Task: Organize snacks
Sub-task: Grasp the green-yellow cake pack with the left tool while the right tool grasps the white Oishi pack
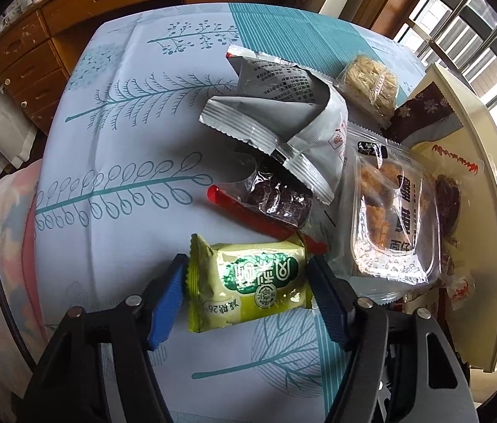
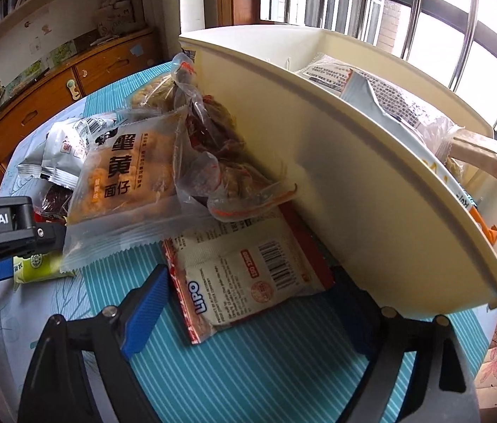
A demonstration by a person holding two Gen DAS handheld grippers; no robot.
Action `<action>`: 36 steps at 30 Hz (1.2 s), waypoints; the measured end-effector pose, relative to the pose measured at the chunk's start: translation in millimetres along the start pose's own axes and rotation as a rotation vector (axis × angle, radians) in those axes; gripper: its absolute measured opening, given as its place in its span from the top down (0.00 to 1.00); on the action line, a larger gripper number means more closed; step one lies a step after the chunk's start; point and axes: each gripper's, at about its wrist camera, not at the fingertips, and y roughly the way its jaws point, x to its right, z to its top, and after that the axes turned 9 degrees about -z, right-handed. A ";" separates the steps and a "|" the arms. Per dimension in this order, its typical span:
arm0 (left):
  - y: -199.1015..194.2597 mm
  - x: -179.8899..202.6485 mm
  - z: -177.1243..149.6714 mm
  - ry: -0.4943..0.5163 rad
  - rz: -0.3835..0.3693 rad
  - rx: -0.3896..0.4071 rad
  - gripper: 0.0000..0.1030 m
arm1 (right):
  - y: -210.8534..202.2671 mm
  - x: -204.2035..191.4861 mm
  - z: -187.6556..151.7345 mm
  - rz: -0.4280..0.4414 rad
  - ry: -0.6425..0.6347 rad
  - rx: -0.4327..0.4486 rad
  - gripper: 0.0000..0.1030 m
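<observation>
Patterned teal-and-white cloth covered the desk (image 1: pixel 125 134), with wooden drawers behind it and a barred window to one side.

Left tongs (image 1: pixel 246 283): the jaws stood at either end of a green snack packet (image 1: pixel 248 282). The pad at 3 o'clock met the wrapper and the 9 o'clock pad touched its crimped edge; whether they gripped could not be told. The packet lay on the desk.

At 12 to 2 o'clock from it lay a pile: a red stick (image 1: pixel 266 218), a dark clear-wrapped snack (image 1: pixel 276 201), a silver pouch (image 1: pixel 301 112) and a clear noodle-snack tray pack (image 1: pixel 393 211).

Right tongs (image 2: pixel 252 299): the jaws stood wide, either side of a Lipo packet (image 2: pixel 248 275), with neither pad pressing it. The packet lay flat on the desk, against a cream bin (image 2: pixel 319 162) at 1 o'clock, which held several packets.
</observation>
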 end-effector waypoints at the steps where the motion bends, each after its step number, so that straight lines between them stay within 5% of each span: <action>1: 0.8 3.1 -0.1 0.006 0.003 0.000 0.43 | -0.5 -3.0 -0.9 -0.001 -0.010 0.006 0.19; 5: 1.2 8.0 -2.9 -0.002 -0.008 0.008 0.53 | -2.9 -5.6 -0.4 -0.003 -0.028 0.020 0.23; 25: -14.0 -6.1 -26.2 -0.035 -0.040 0.042 0.57 | -18.6 8.9 -10.8 0.092 -0.101 0.033 0.52; 36: -52.2 -3.3 -39.5 -0.046 -0.078 0.103 0.57 | -35.7 13.1 -16.6 0.229 -0.172 -0.059 0.54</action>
